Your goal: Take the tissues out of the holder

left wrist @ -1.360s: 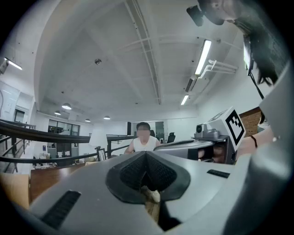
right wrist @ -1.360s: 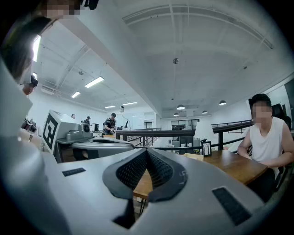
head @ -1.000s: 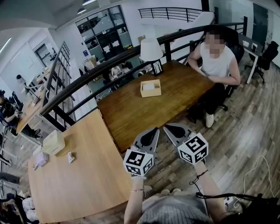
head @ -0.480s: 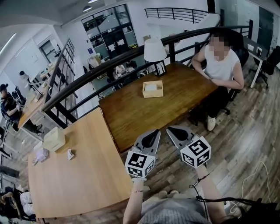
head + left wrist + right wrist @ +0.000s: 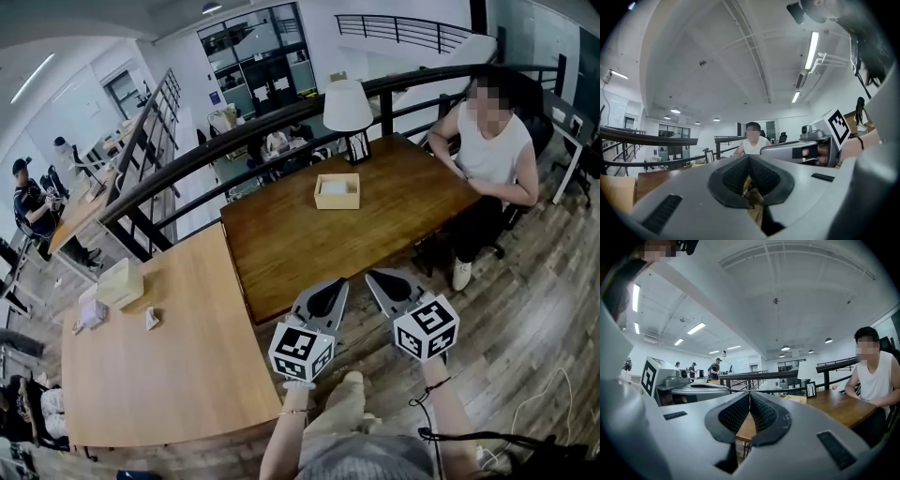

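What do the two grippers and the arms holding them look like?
The left gripper and right gripper are grey wedge-shaped shells that taper to a tip, with black ribbed pads inside. Each carries a white cube printed with black square markers. No sleeves cover the forearms. A thin bracelet circles the left wrist and a dark cord the right. The top is grey.

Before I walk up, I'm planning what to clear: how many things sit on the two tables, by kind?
Boxes: 2, wooden holder, pale box
Lamp: 1
Small frame: 1
Small items, kind unclear: 2, white bundle, small scrap
Total: 6
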